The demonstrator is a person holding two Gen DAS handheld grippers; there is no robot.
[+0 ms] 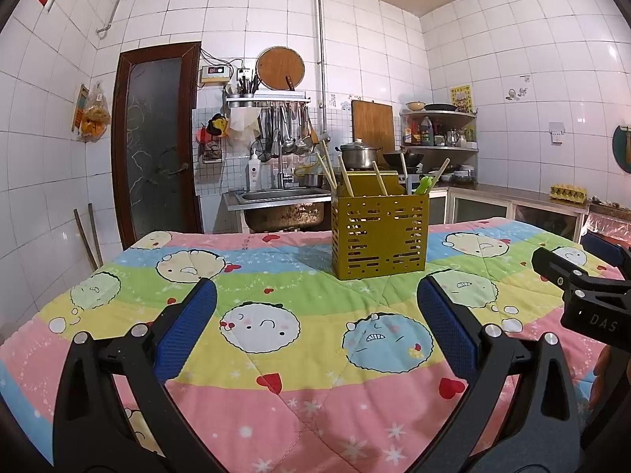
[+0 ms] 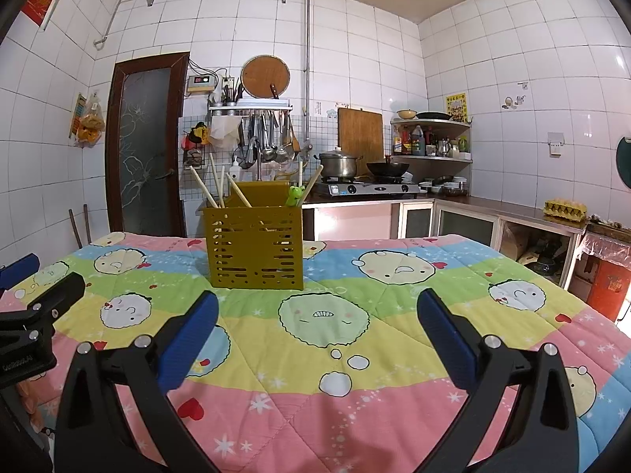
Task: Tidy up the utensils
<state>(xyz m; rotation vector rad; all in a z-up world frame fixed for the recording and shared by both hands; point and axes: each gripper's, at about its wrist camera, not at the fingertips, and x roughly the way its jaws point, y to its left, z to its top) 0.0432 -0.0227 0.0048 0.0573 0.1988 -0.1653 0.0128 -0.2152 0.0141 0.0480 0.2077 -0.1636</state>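
Nearest, left gripper and right gripper: blue pads spread wide, nothing between them, both above the cartoon-print quilt. Farther back on the quilt, well apart from both, yellow slotted utensil holder, upright, with chopsticks leaning inside.

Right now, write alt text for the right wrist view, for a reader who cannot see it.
A yellow slotted utensil holder with chopsticks and a green frog-topped utensil stands on a cartoon-print quilt, ahead and left of the open, empty right gripper. The left gripper shows at the left edge; behind lies a white-tiled kitchen.
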